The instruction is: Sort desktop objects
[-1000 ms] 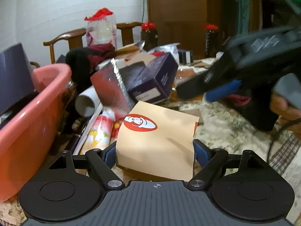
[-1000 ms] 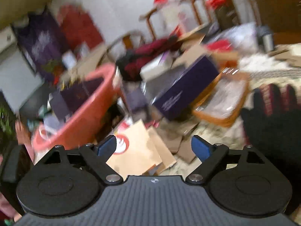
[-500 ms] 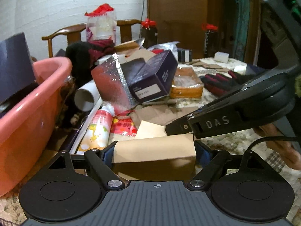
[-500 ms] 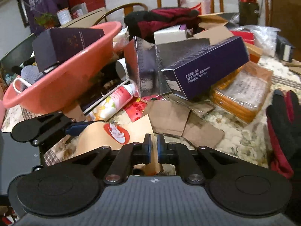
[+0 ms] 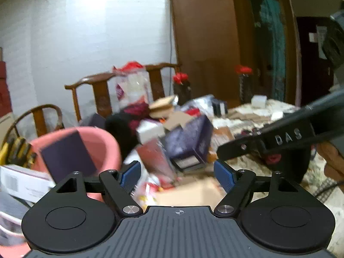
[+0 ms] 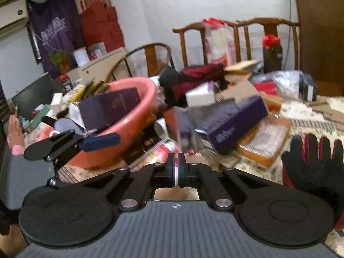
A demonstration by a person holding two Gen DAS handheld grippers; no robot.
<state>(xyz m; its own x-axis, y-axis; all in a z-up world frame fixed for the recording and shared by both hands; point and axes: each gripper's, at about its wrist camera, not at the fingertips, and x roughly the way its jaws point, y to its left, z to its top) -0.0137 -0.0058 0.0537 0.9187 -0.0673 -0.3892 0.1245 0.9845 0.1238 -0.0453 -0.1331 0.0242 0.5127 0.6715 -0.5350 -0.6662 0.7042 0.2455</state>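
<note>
My left gripper (image 5: 178, 173) is open and empty, raised above a tan paper envelope (image 5: 189, 195) that shows below its jaws. My right gripper (image 6: 176, 169) is shut on the edge of that tan envelope (image 6: 175, 194), which mostly hides under its fingers. The right gripper's arm marked DAS (image 5: 279, 139) crosses the left wrist view on the right. The left gripper (image 6: 86, 143) shows at the left of the right wrist view, beside a pink basin (image 6: 137, 116) holding a dark purple box (image 6: 109, 109).
A dark purple carton (image 6: 232, 124) leans on a cluttered pile with a silver-red pack (image 5: 157, 161), a cardboard tube (image 6: 160, 128) and an orange packet (image 6: 266, 142). A black and red glove (image 6: 311, 161) lies right. Wooden chairs (image 6: 236, 34) stand behind.
My left gripper has let go of the tan envelope and lifted and tilted up. My right gripper stays shut on the envelope and has also risen.
</note>
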